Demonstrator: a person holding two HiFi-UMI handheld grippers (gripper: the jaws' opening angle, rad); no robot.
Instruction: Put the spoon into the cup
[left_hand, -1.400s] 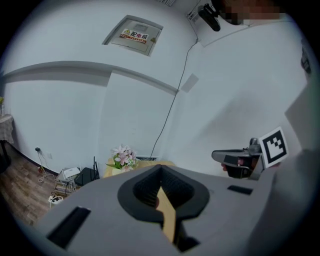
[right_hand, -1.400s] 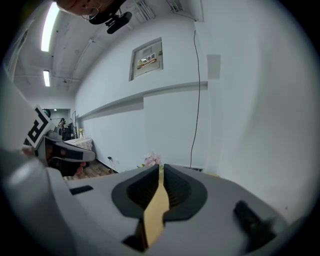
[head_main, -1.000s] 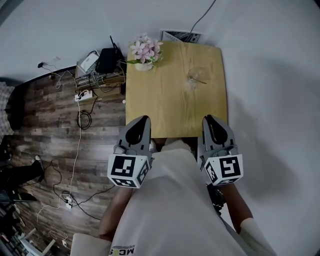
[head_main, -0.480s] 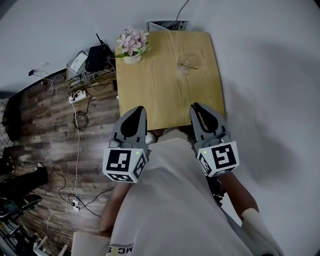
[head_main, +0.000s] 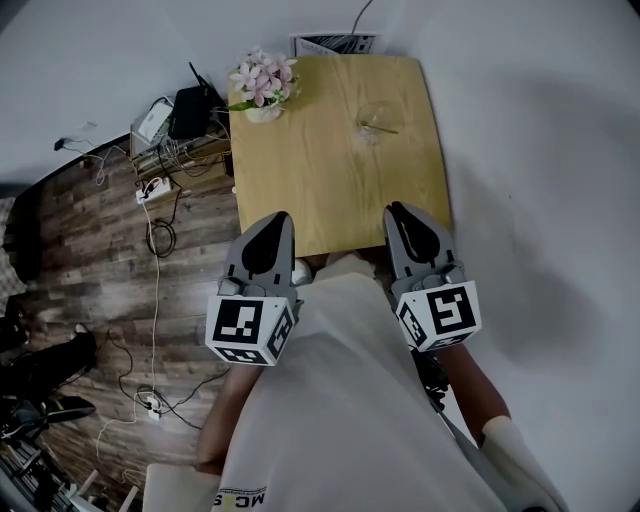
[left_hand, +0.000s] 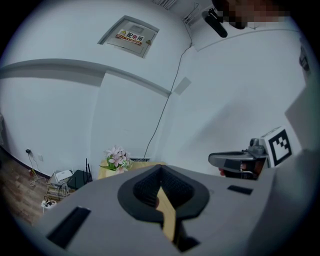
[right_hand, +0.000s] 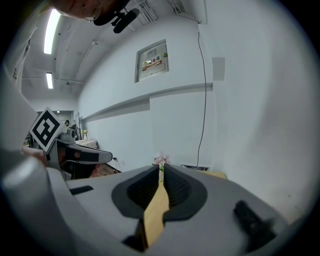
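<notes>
A clear glass cup (head_main: 373, 121) stands on the far right part of the small wooden table (head_main: 320, 190). A thin spoon (head_main: 384, 129) shows at the cup; whether it lies inside or across it I cannot tell. My left gripper (head_main: 280, 216) is held near the table's near edge, shut and holding nothing. My right gripper (head_main: 397, 208) hangs beside it at the near right edge, also shut and holding nothing. Both are far from the cup. In the gripper views, the left gripper (left_hand: 160, 169) and right gripper (right_hand: 161, 167) have their jaws closed.
A pot of pink flowers (head_main: 262, 84) sits on the table's far left corner. Black boxes (head_main: 192, 110), cables and a power strip (head_main: 152, 187) lie on the wooden floor to the left. A white wall runs behind and right of the table. My white-shirted body fills the near foreground.
The table and cup have shifted left and up in the head view as my head moved. Both grippers stay shut, held near the table's near edge.
</notes>
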